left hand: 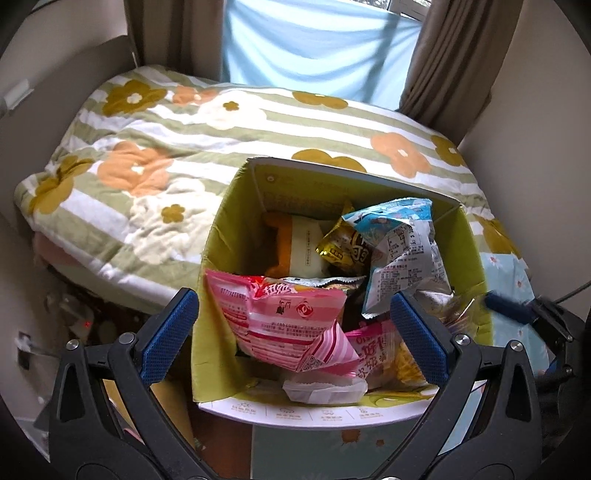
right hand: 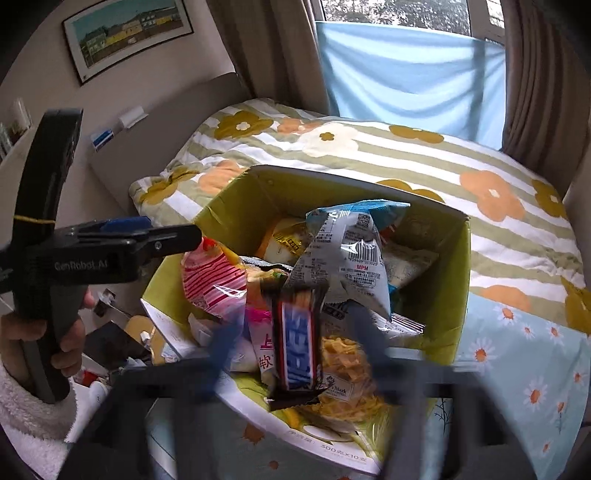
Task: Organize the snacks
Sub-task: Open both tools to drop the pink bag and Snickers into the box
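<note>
Right gripper (right hand: 291, 332): nearest the lens in the right wrist view, blurred; jaws spread, pads off the bar, so released.
Chocolate bar (right hand: 297, 349): blue-and-brown wrapper, between the spread jaws, upright and tilted over the near rim of the box; whether it is resting on the pile or dropping I cannot tell.
Snack box (left hand: 236, 206): green-lined carton standing on the bed, already heaped; pink packet (left hand: 273, 317) leans on its left wall, pale blue-and-white bag (left hand: 399, 251) stands highest, gold-wrapped snack (left hand: 338, 245) and a yellow-and-white pack (left hand: 299, 243) sit deeper.
Left gripper (left hand: 291, 332): jaws wide, holding nothing, hovering over the near left part of the box; pink packet lies below between the fingers, untouched as far as I can judge.
Risk 1: bar could slide off the heap and over the near rim, since the pile there is loose and sloped.
Risk 2: the two grippers are close over one opening; a reach by either could knock the other or tip the tall bag out.
Risk 3: carton sits on soft bedding (left hand: 155, 155); a push on a wall may tilt it.
Surroundings: curtains (right hand: 535, 85), blue cloth (right hand: 406, 66) under the window, framed picture (right hand: 129, 33), floor clutter beside the bed at left.
</note>
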